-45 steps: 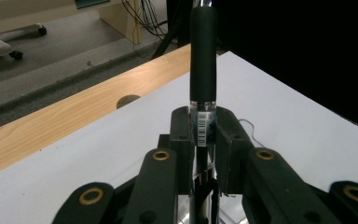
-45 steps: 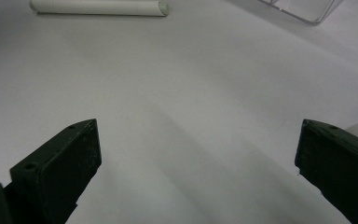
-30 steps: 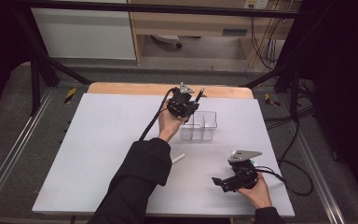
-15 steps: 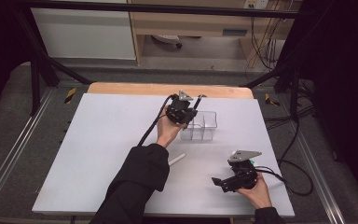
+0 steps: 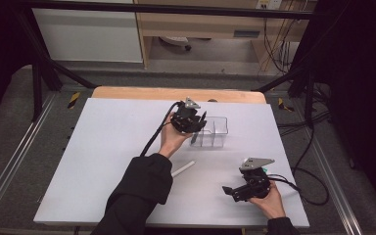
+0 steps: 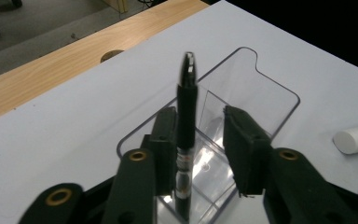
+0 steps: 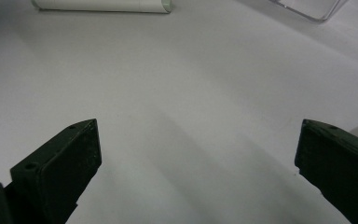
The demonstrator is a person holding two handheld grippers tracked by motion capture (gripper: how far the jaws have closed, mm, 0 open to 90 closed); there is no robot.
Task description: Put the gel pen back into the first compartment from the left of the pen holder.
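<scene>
Black pen stands upright in the clear holder between the left gripper's just-opened jaws, leaning on one pad, the other clear — right gripper spread over the white table, wood edge and grey floor beyond.

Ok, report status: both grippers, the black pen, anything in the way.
Left gripper jaws just opening, black pen standing in clear organizer, leaning on one pad. Right gripper open, nothing between. White marker lies apart.
</scene>
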